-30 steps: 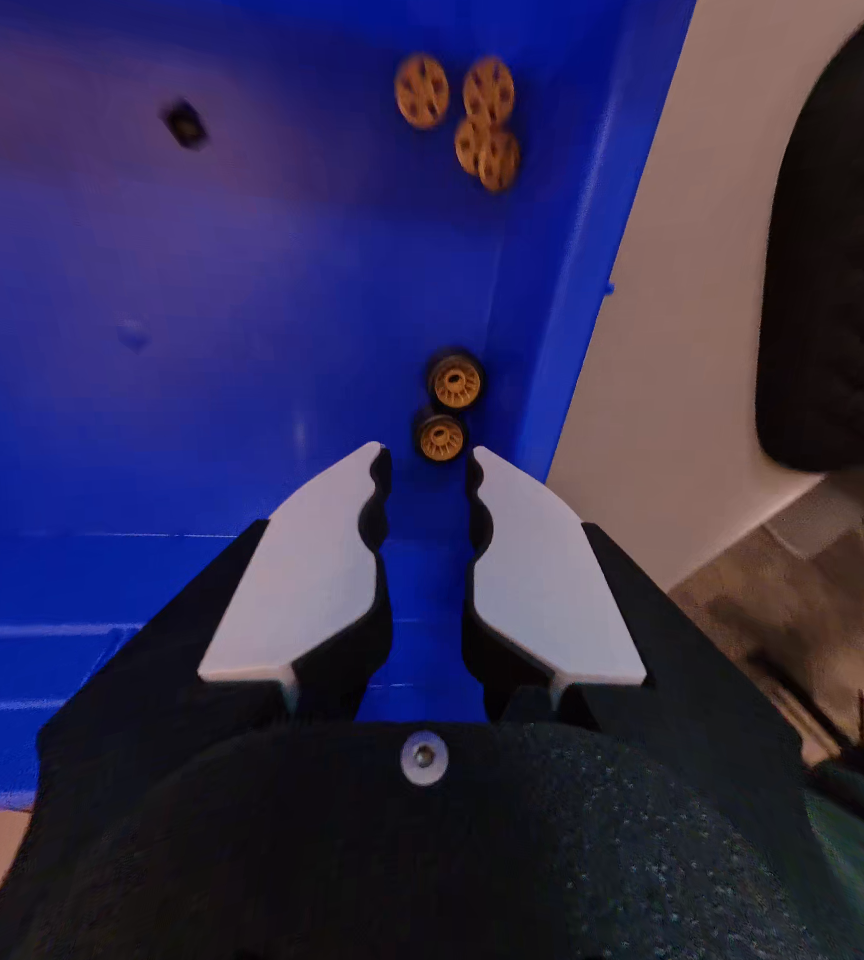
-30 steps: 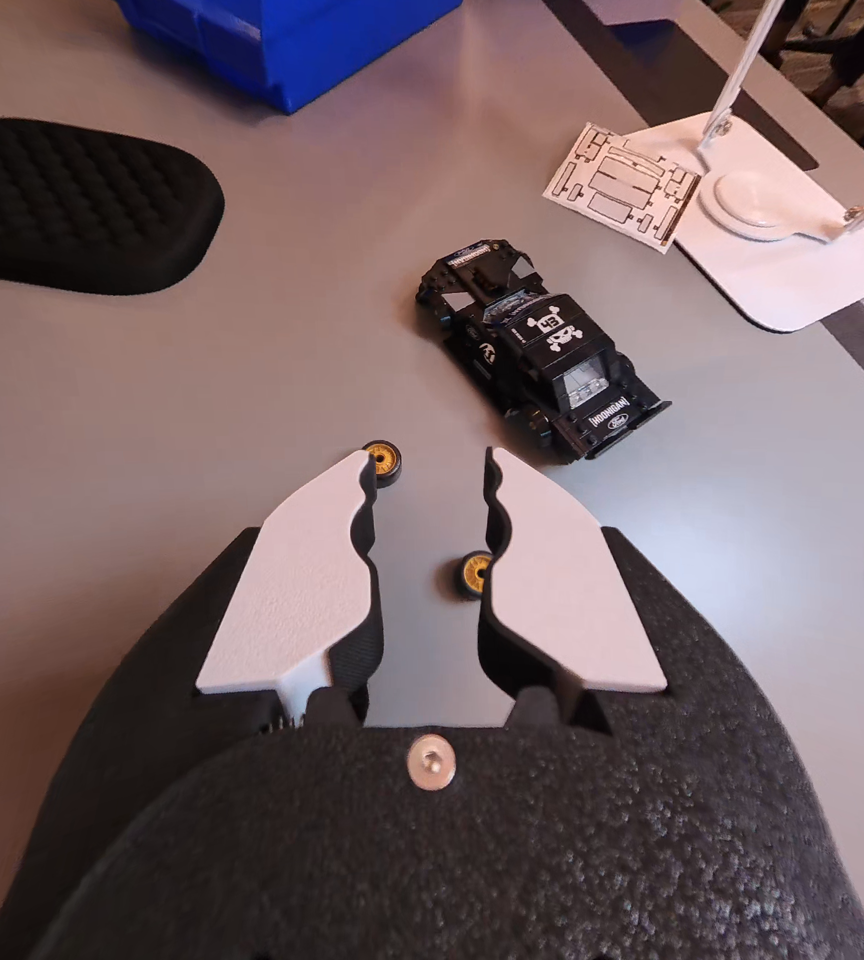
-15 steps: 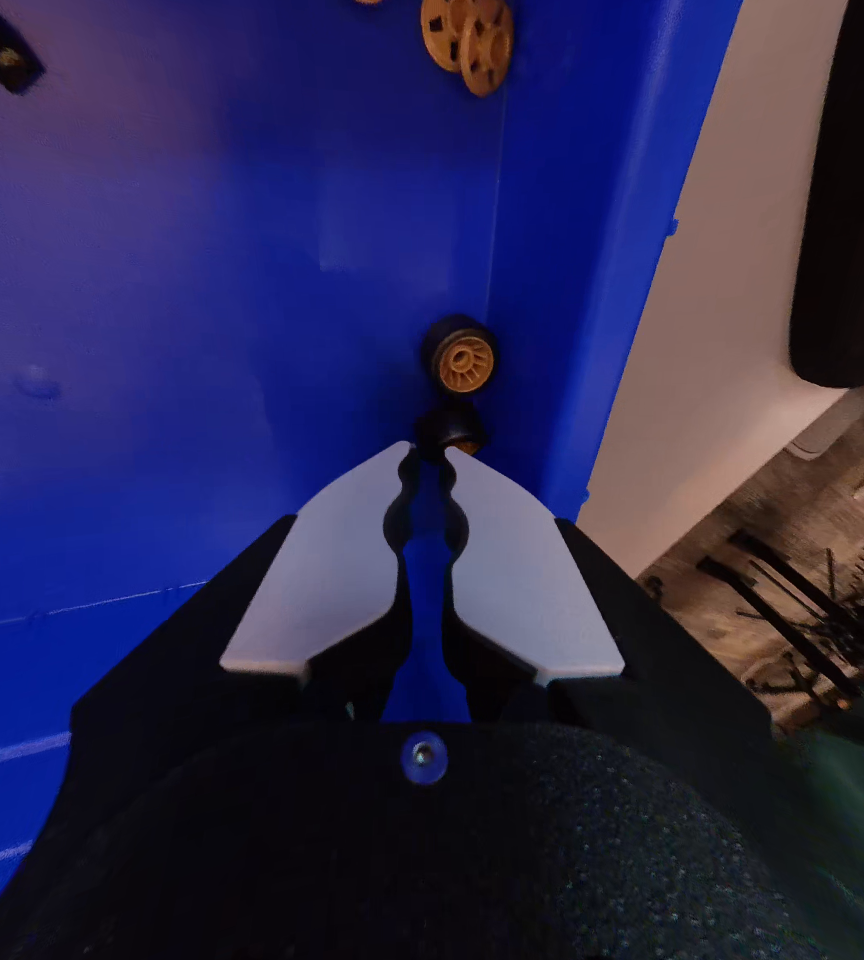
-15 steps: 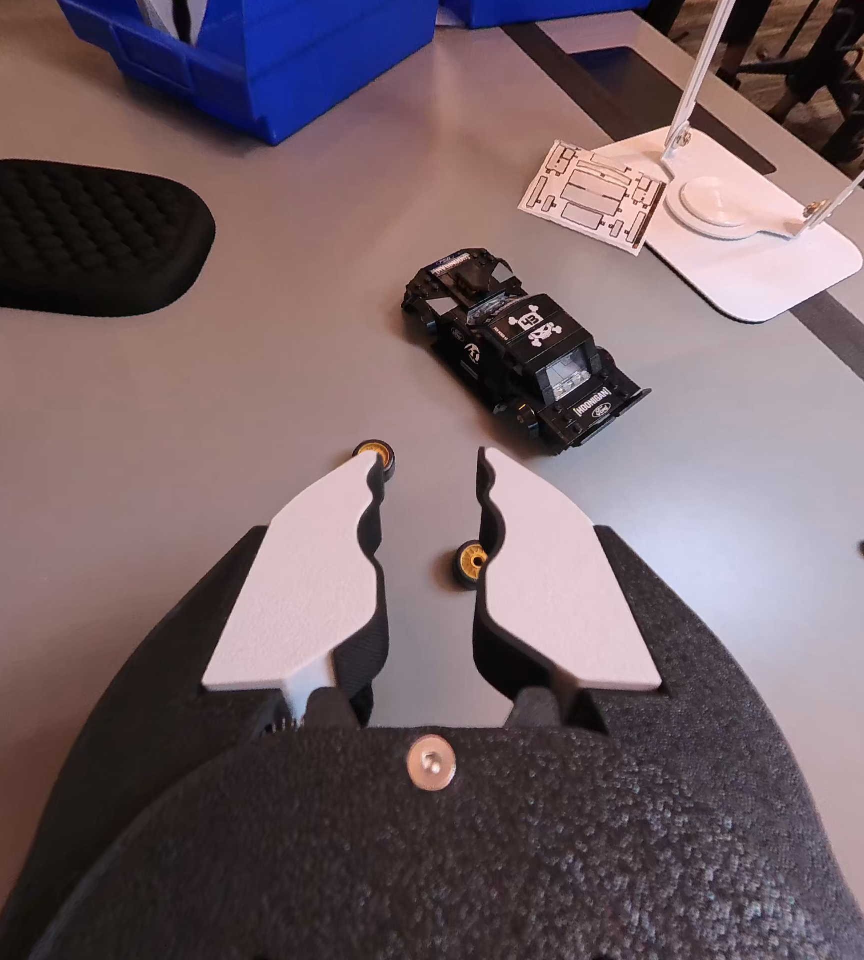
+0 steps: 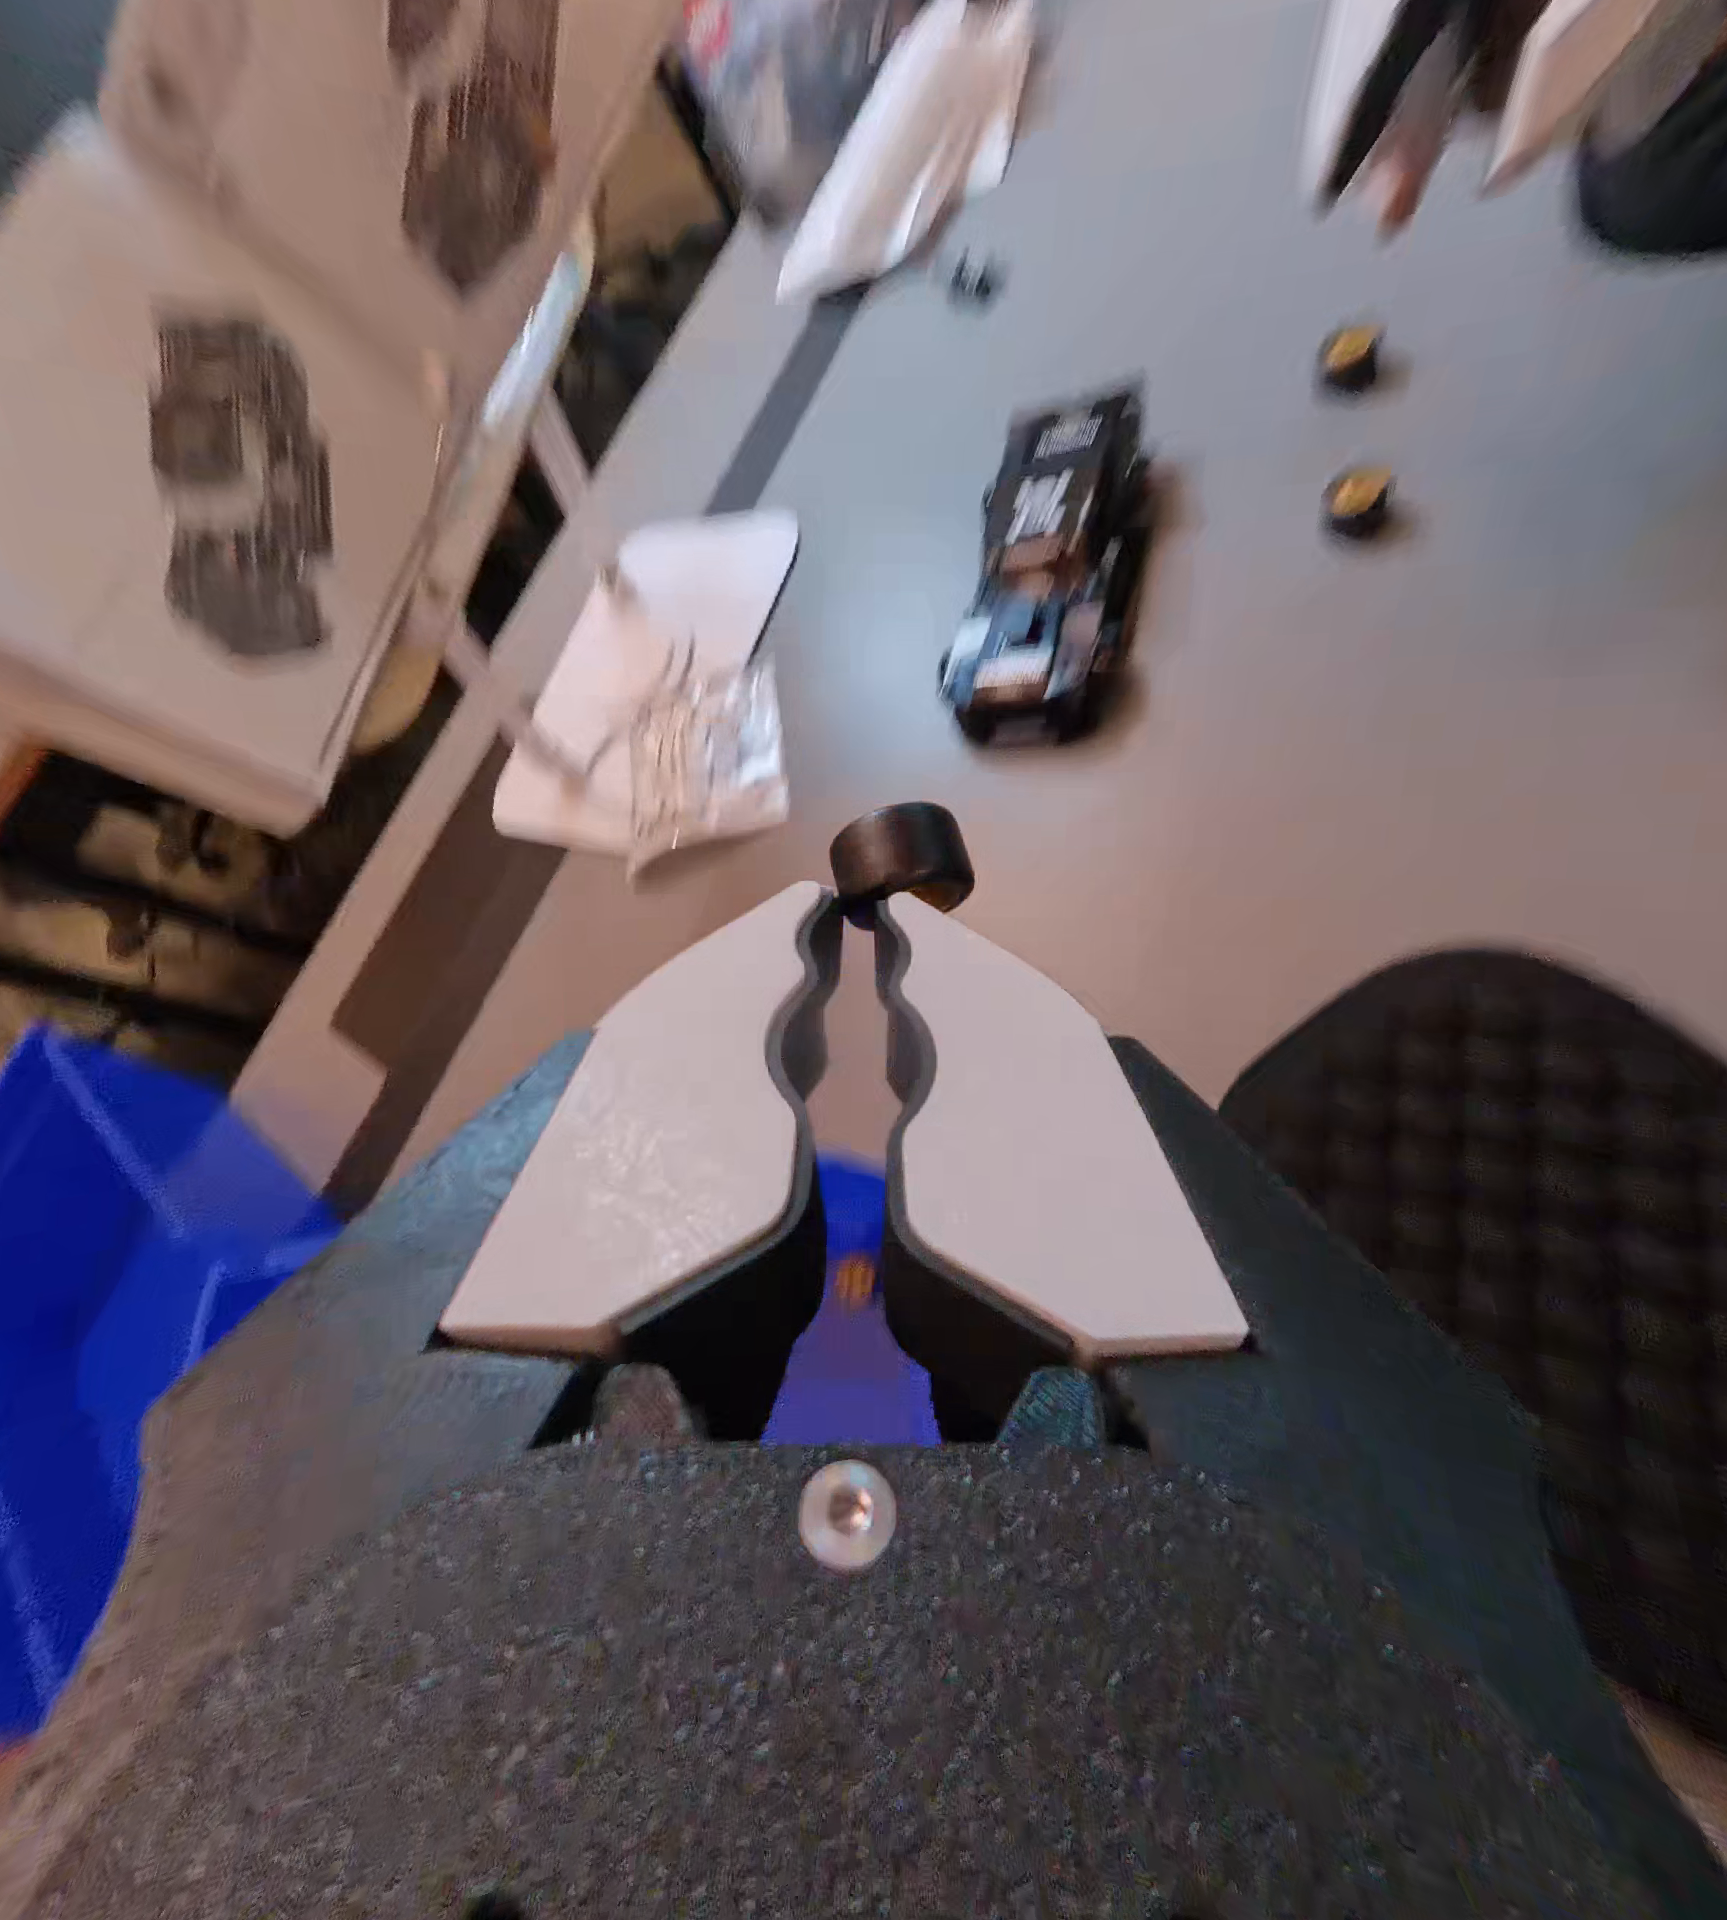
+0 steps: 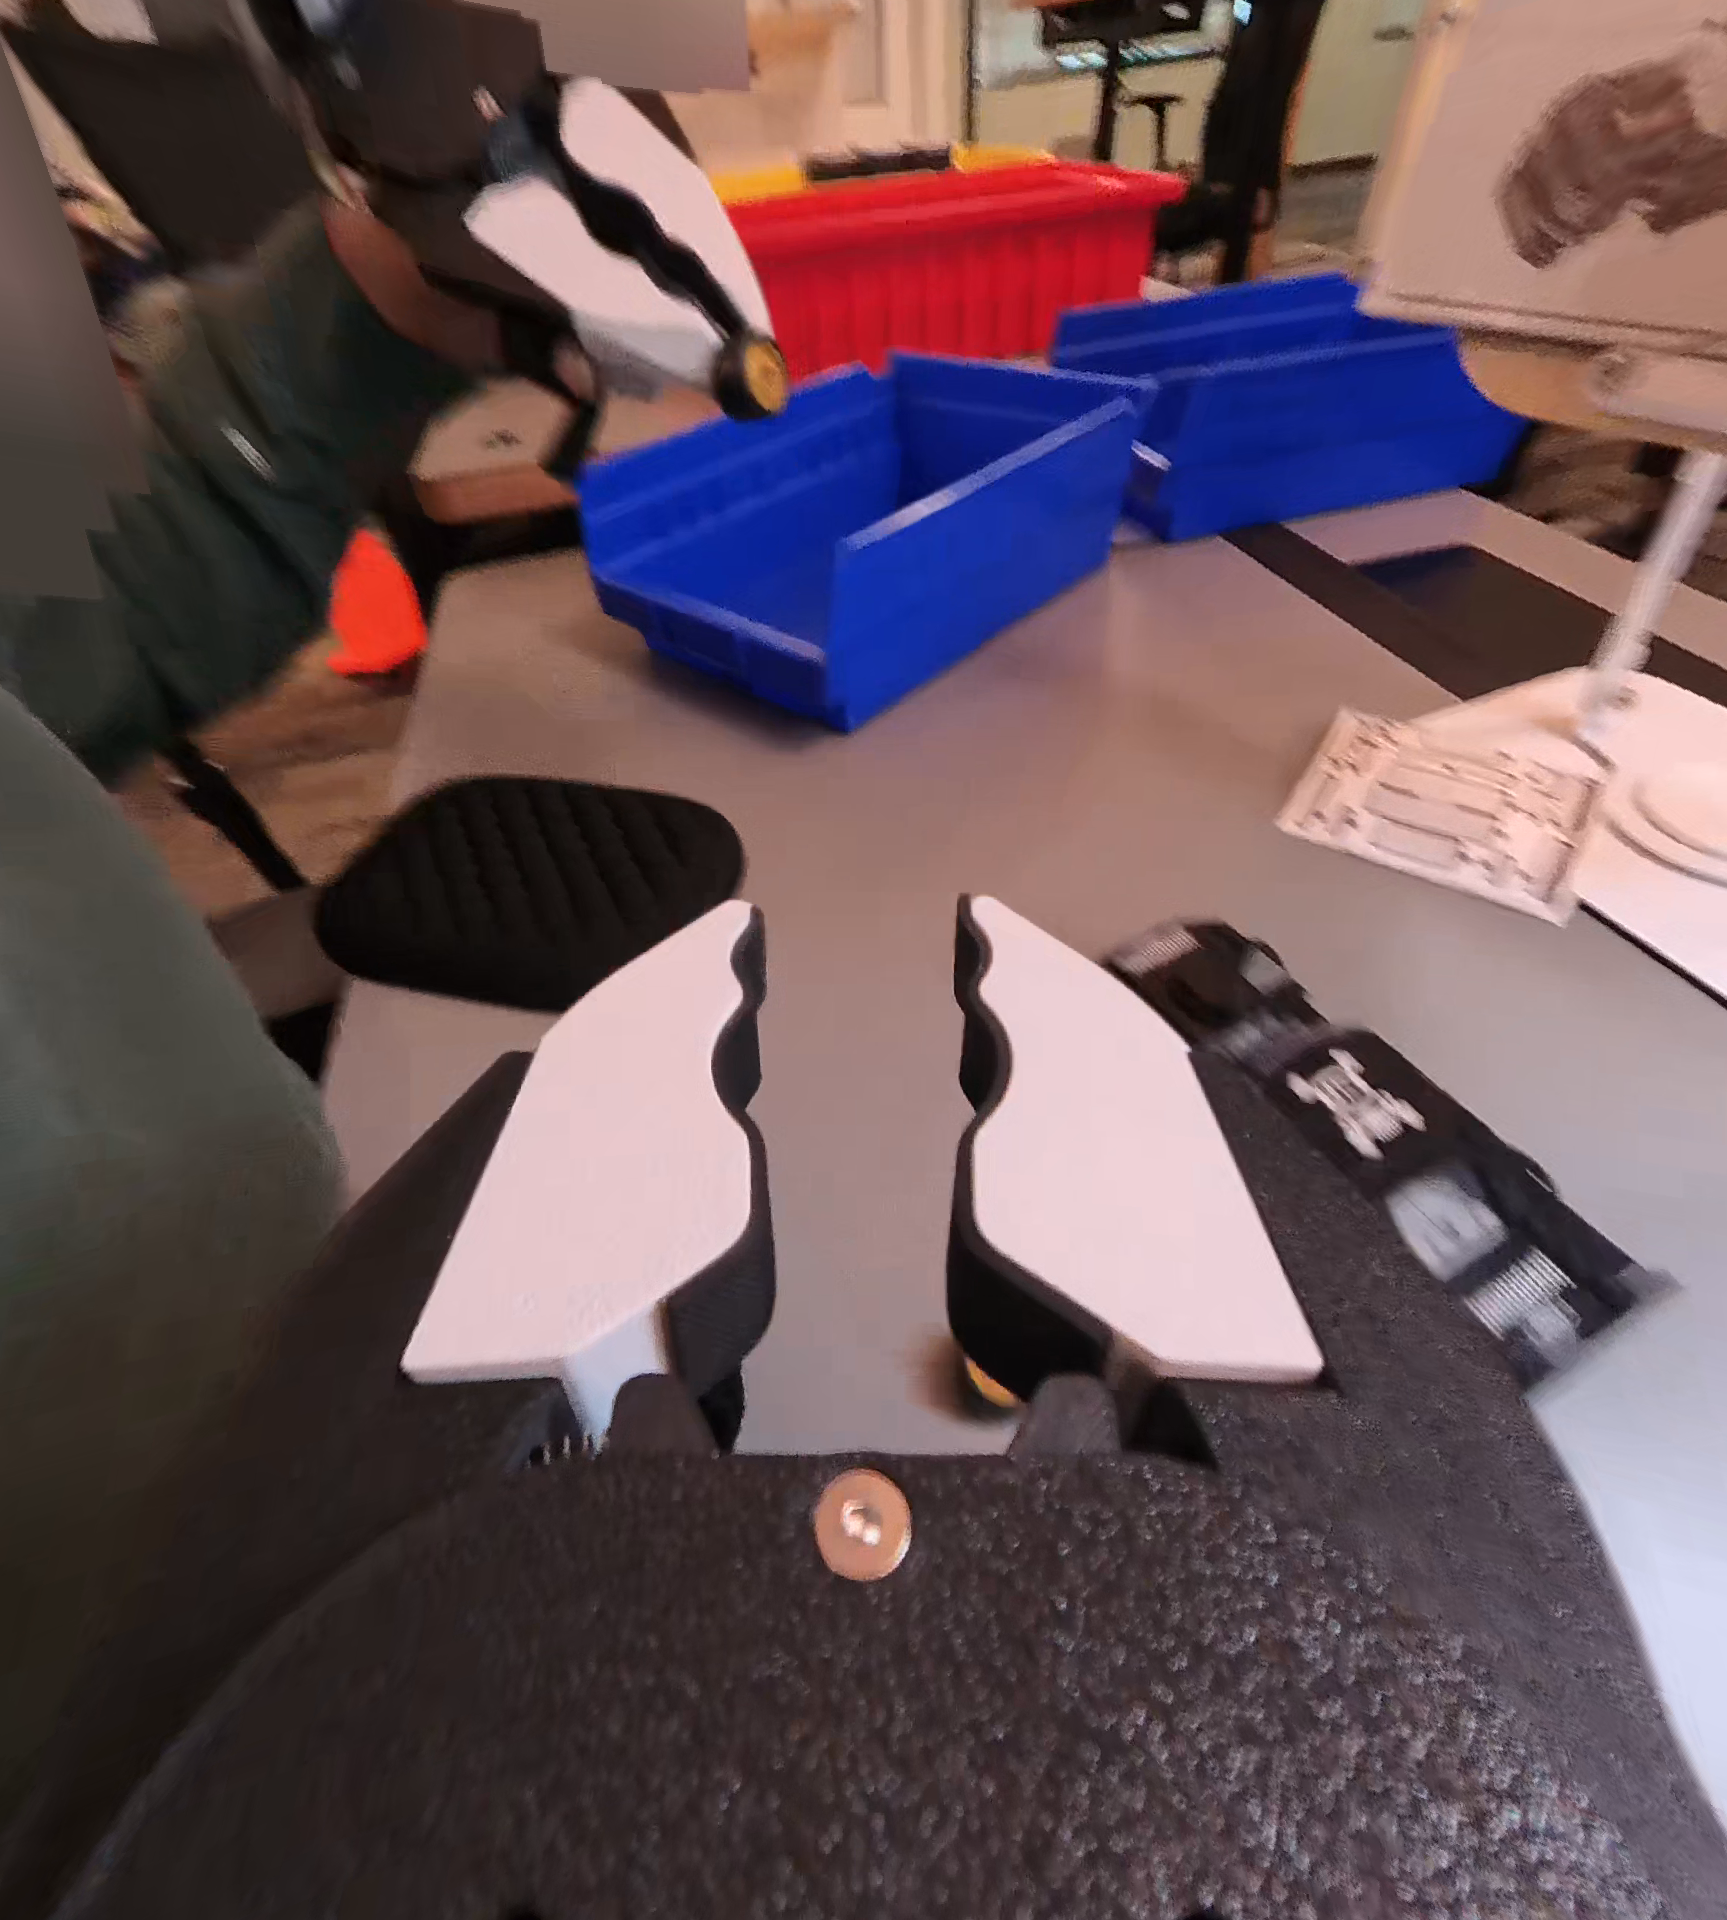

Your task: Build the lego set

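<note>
Two loose wheels (image 5: pixel 1355 358) already lie on the grey table (image 5: pixel 1254 831), just beside the black car (image 5: pixel 1051 566). The left gripper (image 5: pixel 861 902) carries another wheel (image 5: pixel 900 854), pinched at its very fingertips, in the air above the blue bin (image 6: pixel 859 551). The car lies ahead of it and a little to the right, its long axis pointing roughly away. The right gripper (image 6: pixel 859 920) hangs with jaws apart and empty, the car just beside its right finger (clearly the nearer hand).
</note>
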A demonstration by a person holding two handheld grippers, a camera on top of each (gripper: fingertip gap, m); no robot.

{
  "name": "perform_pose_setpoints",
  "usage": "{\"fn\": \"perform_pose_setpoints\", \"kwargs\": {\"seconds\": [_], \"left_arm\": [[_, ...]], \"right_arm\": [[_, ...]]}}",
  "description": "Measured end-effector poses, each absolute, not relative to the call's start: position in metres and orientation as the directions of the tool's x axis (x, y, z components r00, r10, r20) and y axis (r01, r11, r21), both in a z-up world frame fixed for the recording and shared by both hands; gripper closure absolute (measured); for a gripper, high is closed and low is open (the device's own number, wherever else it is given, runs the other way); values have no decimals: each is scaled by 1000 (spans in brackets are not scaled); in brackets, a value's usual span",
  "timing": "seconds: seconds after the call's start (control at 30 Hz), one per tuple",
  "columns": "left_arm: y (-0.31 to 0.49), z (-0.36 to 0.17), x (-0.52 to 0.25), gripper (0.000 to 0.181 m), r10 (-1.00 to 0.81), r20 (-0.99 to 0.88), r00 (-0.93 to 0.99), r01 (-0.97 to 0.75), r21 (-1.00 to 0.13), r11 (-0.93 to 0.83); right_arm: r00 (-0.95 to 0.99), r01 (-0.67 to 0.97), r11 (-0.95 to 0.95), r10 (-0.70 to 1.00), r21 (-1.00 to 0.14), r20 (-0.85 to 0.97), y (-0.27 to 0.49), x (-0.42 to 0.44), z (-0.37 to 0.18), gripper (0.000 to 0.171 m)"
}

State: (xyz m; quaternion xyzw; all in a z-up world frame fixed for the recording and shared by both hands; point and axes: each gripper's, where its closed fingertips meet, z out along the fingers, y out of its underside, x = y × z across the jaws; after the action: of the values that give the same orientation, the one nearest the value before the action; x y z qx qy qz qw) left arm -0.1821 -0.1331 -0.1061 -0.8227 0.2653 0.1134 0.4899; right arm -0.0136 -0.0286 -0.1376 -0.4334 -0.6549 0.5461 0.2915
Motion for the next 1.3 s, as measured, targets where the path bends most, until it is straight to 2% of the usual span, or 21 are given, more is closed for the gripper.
{"fn": "perform_pose_setpoints", "kwargs": {"seconds": [0.1, 0.27, 0.4, 0.53, 0.6, 0.67, 0.73, 0.87, 1.0, 1.13, 1.3], "left_arm": [[-107, -97, -127, 175, -375, -452, 809, -541, -823, -174], [-81, -87, -63, 175, -398, -515, 759, -535, -842, 69], [-75, -90, -44, 175, -417, -543, 729, -550, -827, 117], [-74, -97, -41, 175, -418, -545, 726, -550, -826, 122], [-75, -103, -41, 175, -430, -527, 733, -538, -836, 108], [-76, -113, -43, 175, -448, -511, 734, -536, -841, 81], [-82, -115, -52, 167, -441, -494, 750, -522, -851, 65], [-99, -108, -100, 165, -318, -465, 826, -495, -869, -14], [-122, -105, -176, 171, -97, -436, 895, -447, -873, -194], [-151, -124, -236, 165, -3, -391, 921, -353, -828, -436], [-186, -167, -283, 157, -3, -315, 949, -222, -660, -718]], "right_arm": [[-549, 221, -45, 820, -974, -163, -58, -27, -117, 134], [-604, 209, -141, 760, -968, -241, -84, -39, -95, 130], [-603, 219, -177, 749, -960, -275, -88, -42, -95, 131], [-609, 252, -189, 731, -949, -307, -90, -41, -101, 147], [-607, 280, -174, 730, -944, -314, -91, -41, -107, 147], [-598, 315, -108, 749, -943, -285, -89, -40, -118, 148], [-573, 410, 56, 792, -910, -209, -82, -35, -147, 148], [-508, 624, 353, 861, -697, -20, -49, -16, -223, 148], [-500, 706, 431, 865, -562, 36, -40, -2, -260, 148], [-487, 753, 460, 870, -471, 71, -28, 7, -279, 148], [-447, 771, 418, 893, -481, 59, -24, 11, -281, 143]]}}
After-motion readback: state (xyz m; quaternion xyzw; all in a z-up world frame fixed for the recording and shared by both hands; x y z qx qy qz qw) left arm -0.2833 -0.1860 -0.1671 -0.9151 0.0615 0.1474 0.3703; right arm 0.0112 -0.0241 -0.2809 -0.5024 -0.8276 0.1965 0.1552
